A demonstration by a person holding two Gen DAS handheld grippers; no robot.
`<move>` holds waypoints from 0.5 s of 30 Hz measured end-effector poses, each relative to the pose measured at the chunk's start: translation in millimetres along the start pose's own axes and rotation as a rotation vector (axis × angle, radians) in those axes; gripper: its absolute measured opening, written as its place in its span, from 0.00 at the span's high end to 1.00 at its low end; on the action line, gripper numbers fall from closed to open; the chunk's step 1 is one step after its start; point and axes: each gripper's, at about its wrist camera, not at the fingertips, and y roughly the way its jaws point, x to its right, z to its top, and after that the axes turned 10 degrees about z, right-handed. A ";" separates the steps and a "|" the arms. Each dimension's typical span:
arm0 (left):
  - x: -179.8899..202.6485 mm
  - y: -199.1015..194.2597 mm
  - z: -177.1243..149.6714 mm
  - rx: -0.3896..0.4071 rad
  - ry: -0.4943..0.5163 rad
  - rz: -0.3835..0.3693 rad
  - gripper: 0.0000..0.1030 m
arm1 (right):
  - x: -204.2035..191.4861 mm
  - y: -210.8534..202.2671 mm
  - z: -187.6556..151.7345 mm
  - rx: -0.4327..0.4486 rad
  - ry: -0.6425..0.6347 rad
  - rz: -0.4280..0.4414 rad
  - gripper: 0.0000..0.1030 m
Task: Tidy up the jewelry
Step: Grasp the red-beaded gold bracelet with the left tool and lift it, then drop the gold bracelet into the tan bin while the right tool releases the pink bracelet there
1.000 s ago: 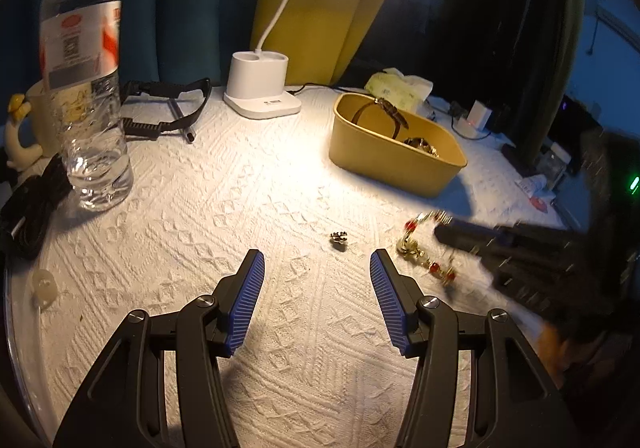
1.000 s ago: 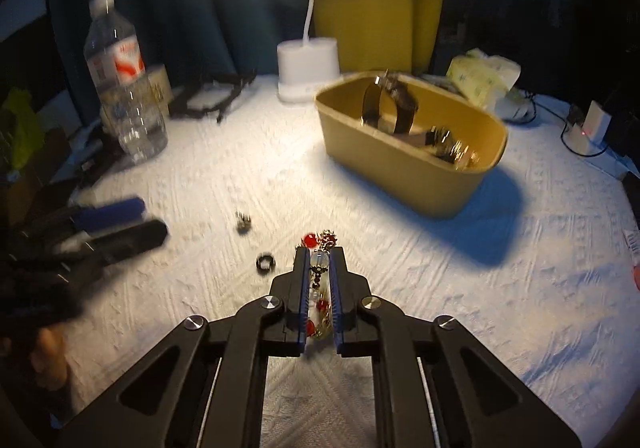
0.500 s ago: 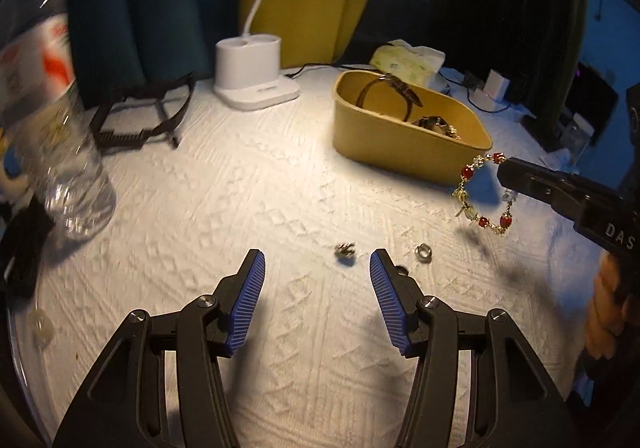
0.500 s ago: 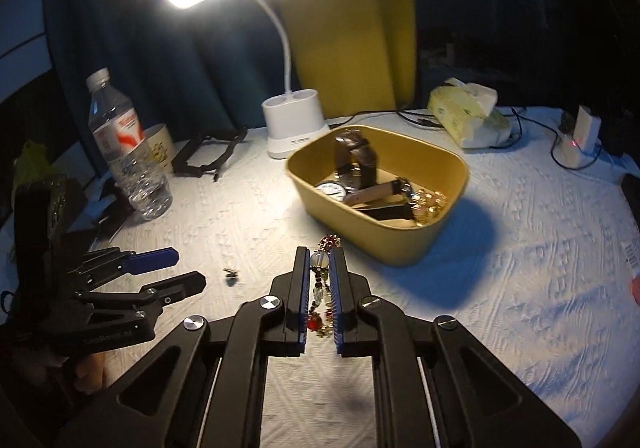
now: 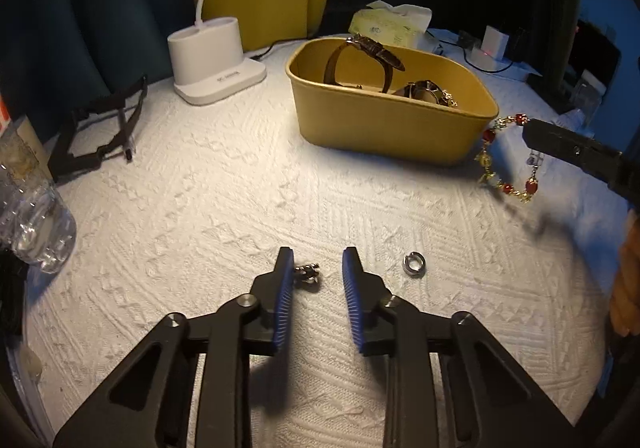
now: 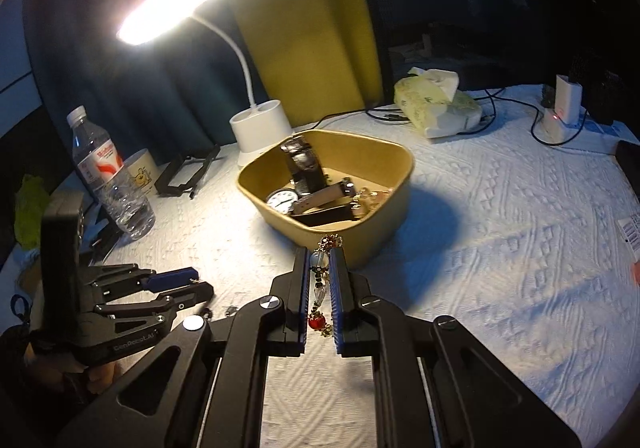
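Note:
A yellow tub holds watches and other jewelry. My right gripper is shut on a red-and-gold bead bracelet, held in the air just short of the tub's near corner; the bracelet also shows in the left wrist view. My left gripper is open and low over the white cloth, its fingers on either side of a small silver earring. A silver ring lies on the cloth just right of the left gripper.
A white desk lamp stands behind the tub. A water bottle and a mug stand at the left. A black strap, a tissue pack and a charger with cables lie at the back.
My right gripper lifted the bracelet off the cloth and carried it toward the tub. My left gripper moved forward over the earring and its jaws narrowed around it.

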 end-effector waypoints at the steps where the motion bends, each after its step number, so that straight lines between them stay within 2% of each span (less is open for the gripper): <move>1: 1.9 0.4 0.1 0.000 0.005 0.009 0.77 | 3.2 -0.7 0.5 0.002 0.006 0.004 0.91; 3: 4.8 0.3 0.7 0.001 0.016 0.024 0.85 | 7.4 -2.1 1.2 0.005 0.009 0.008 0.91; 4: 5.5 0.0 1.3 0.002 0.018 0.030 0.86 | 8.8 -3.0 1.8 0.008 0.010 0.010 0.91; 10: 14.2 -3.2 6.5 0.004 0.020 0.014 0.86 | 14.9 -10.0 7.3 0.029 0.005 0.018 0.91; 15: 23.2 -16.5 22.3 0.063 0.022 -0.005 0.86 | 16.3 -15.5 16.9 0.053 -0.011 0.022 0.91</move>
